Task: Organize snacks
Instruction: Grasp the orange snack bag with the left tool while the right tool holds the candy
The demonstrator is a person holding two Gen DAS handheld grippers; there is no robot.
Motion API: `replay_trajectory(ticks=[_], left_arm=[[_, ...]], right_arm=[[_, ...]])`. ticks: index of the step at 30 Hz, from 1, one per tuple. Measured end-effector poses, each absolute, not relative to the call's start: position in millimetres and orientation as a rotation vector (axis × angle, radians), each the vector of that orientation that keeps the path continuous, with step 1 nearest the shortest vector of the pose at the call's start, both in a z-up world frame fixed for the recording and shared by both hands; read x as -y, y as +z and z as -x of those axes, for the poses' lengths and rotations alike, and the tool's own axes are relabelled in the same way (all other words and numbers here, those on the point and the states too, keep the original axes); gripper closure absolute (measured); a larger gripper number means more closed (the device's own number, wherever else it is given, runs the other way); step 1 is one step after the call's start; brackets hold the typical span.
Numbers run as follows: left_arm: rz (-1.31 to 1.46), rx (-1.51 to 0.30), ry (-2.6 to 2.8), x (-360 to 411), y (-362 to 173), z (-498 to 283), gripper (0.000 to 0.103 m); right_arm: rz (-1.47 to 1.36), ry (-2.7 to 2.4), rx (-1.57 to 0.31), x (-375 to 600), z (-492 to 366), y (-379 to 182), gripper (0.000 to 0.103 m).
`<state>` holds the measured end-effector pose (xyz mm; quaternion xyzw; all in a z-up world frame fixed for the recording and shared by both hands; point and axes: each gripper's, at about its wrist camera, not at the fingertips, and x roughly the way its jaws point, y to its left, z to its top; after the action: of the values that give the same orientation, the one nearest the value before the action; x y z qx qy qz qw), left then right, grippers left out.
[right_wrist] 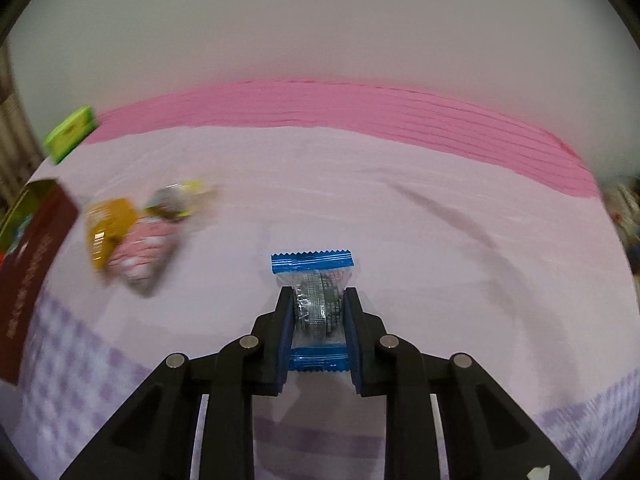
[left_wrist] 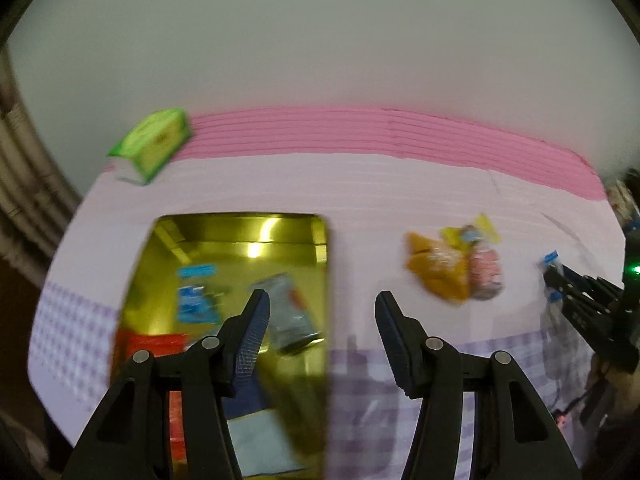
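Right wrist view: right tongs [right_wrist: 317, 312] clamped a blue-ended wrapped snack [right_wrist: 316, 300] — pickup step; next, carry it to the gold tin [left_wrist: 316, 240] — left tongs [left_wrist: 320, 308] gaped empty.

Surface beneath my claws: pale pink cloth [right_wrist: 400, 208], lilac-checked near edge, deeper pink ribbed band at the far side. On it — a gold rectangular tin [left_wrist: 224, 232]; green carton [left_wrist: 154, 146]; heap of orange, yellow and pink wrappers [right_wrist: 128, 236]; blue-ended clear-wrapped biscuit [right_wrist: 312, 264].
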<state>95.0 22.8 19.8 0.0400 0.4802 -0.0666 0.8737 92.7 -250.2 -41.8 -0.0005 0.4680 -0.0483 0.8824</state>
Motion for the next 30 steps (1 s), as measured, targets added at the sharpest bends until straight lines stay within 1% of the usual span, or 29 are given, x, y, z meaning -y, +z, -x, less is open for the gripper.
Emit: replay_trajectory(ticks=[7, 15, 22, 30], left_arm=[[-0.07, -1.032, -0.243, 18.9, 7.1, -115.6, 0.047], [-0.097, -1.072, -0.315, 60.2, -10.0, -137.0, 0.047], [-0.123, -1.108, -0.32, 78.0, -29.1, -154.7, 0.047], [-0.124, -1.143, -0.307, 79.6, -53.2, -169.5, 0.047]], right_arm=[[-0.011, -0.167, -0.952, 268.7, -85.5, -43.9, 0.081], [-0.036, -0.165, -0.946, 275.6, -80.1, -43.8, 0.079], [-0.038, -0.159, -0.948, 277.4, -83.1, -46.9, 0.077], [-0.044, -0.157, -0.948, 278.4, -82.5, -47.3, 0.077]])
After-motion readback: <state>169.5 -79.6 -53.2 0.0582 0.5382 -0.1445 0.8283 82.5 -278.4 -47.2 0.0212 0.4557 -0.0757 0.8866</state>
